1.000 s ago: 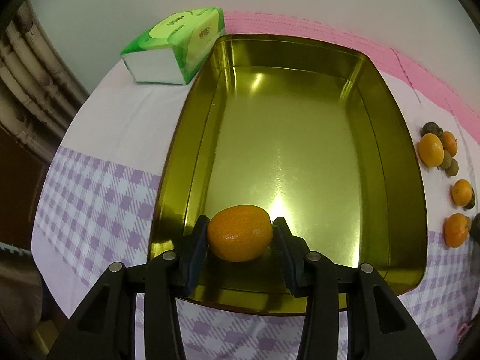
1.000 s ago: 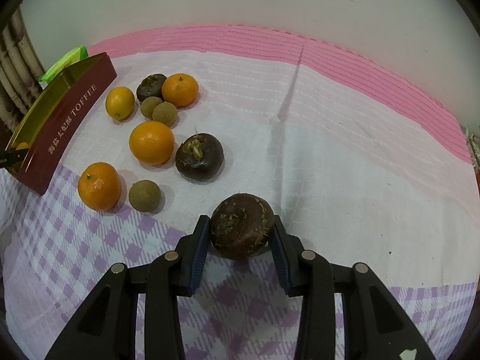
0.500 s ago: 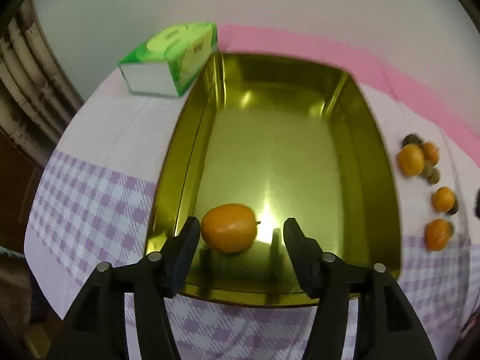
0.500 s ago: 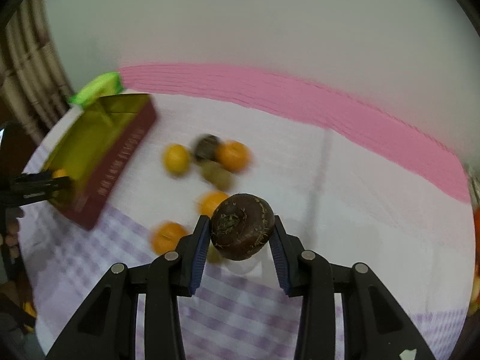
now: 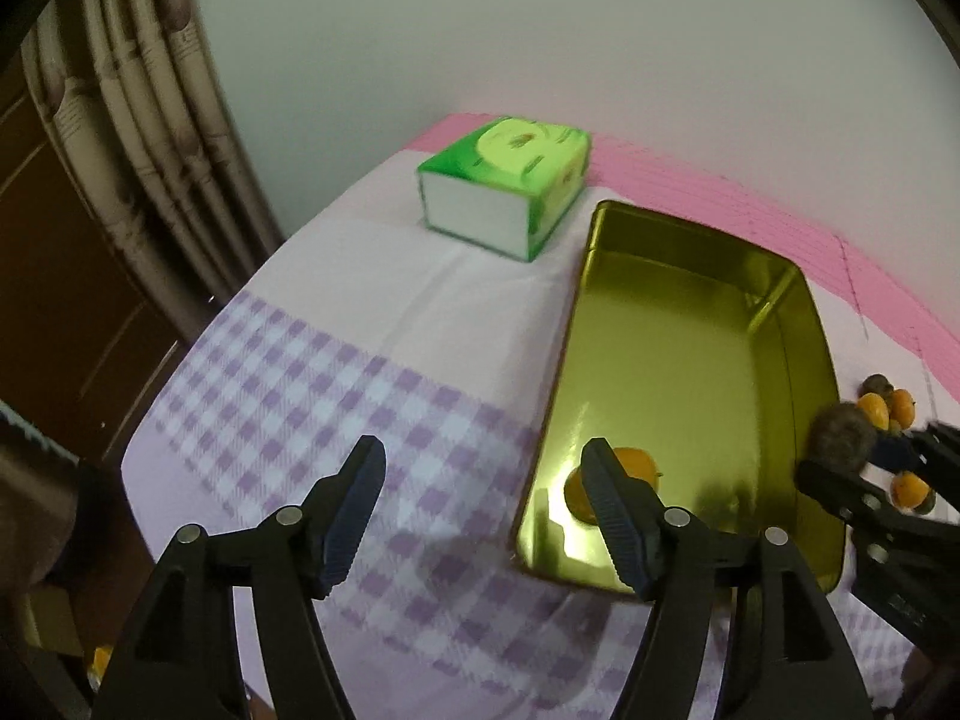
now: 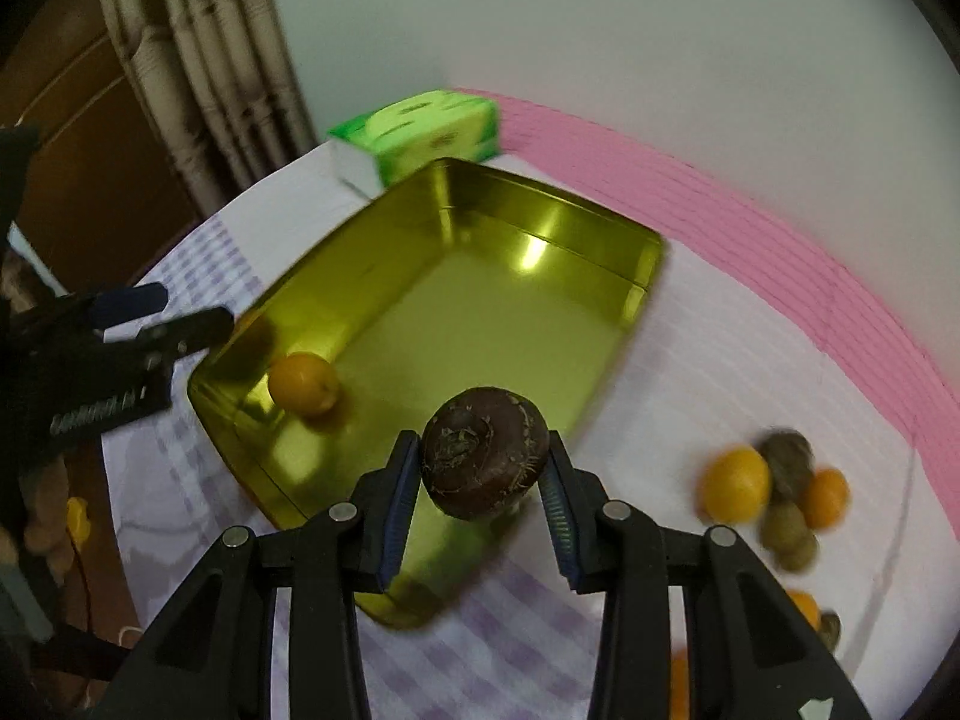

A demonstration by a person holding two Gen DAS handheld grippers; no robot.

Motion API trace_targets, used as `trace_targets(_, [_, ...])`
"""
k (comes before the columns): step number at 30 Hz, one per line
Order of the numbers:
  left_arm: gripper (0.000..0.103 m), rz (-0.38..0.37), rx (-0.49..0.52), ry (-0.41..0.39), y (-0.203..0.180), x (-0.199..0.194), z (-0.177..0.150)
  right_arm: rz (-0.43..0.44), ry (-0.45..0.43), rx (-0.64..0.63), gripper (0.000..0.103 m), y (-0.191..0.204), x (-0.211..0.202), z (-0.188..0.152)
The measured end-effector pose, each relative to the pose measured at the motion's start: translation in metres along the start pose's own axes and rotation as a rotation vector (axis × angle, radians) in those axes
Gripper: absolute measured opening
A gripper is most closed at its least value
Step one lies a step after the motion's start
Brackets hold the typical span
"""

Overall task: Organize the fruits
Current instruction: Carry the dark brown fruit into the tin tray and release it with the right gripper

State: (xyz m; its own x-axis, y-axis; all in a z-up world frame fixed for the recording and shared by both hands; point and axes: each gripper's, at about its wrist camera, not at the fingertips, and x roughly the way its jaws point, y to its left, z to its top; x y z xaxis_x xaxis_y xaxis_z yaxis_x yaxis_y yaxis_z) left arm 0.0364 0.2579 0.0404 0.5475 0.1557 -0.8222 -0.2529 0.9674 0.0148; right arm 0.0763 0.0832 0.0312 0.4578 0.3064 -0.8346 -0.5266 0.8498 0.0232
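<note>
A table covered by a cloth [image 5: 456,294], white in the middle with a pink band along the far edge by the wall and a purple-and-white check along the near edge. A green tissue pack [image 5: 510,180] lies on it near the far left corner. Just to its right sits an open gold tin [image 5: 804,324], its long sides running from near to far. To the right of the tin, loose fruit [image 6: 774,492] lies in a close cluster on the cloth: orange citrus and small brownish-green round ones, some touching. A few more orange pieces [image 6: 801,606] lie nearer, blurred at the right edge.
</note>
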Motion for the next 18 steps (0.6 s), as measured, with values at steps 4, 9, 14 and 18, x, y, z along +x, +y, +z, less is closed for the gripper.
trace_targets(4, [0.069, -0.019, -0.03, 0.018, 0.005, -0.001, -0.002, -0.004, 0.048, -0.042, 0.037, 0.014, 0.021, 0.01])
trace_targets(9, [0.069, -0.026, -0.053, 0.035, 0.008, 0.006, -0.003, -0.008, 0.087, -0.062, 0.037, 0.021, 0.035, 0.013])
trace_targets(14, [0.07, -0.026, -0.065, 0.058, 0.012, 0.013, -0.003, -0.012, 0.114, -0.072, 0.037, 0.023, 0.043, 0.009])
trace_targets(18, [0.07, -0.039, -0.08, 0.073, 0.015, 0.015, -0.003, -0.018, 0.127, -0.074, 0.037, 0.023, 0.048, 0.007])
